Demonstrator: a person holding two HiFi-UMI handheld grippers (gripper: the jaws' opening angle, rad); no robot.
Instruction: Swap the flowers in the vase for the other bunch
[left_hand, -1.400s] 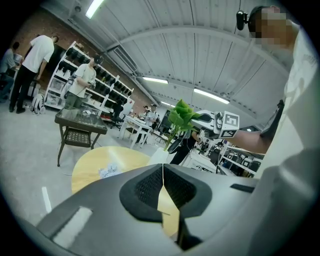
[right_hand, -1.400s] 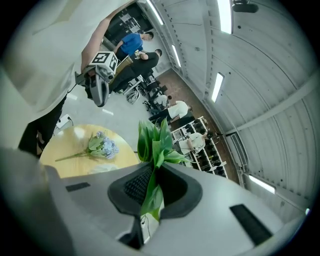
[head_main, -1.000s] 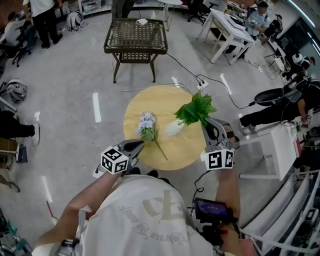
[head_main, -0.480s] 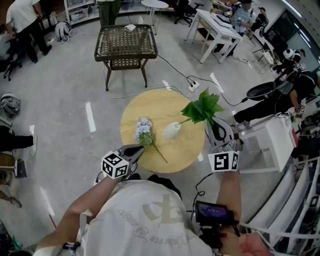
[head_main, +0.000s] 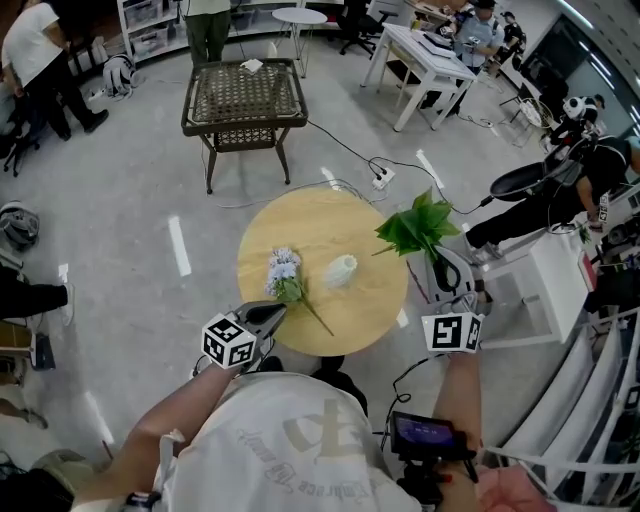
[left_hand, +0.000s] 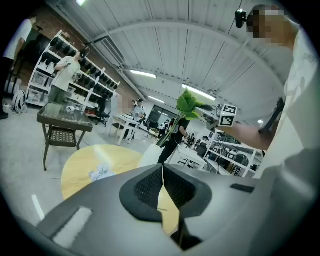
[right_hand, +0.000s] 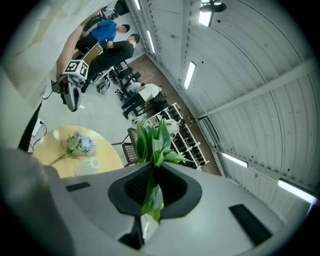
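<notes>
Though unclear overhead, right tongs (right_hand: 152, 186) pinching leaves (right_hand: 151, 141)

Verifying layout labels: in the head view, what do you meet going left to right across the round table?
blue flower bunch → white vase → green bunch, which sits over the right edge of the round table in this picture.

Grey left gripper (head_main: 270, 314): jaws pressed together, nothing between, tilted slightly downward, forearm outstretched.
Grey right gripper (head_main: 436, 258): jaws clamped on green leafy bunch (head_main: 418, 228), leaves beyond its tips.
</notes>
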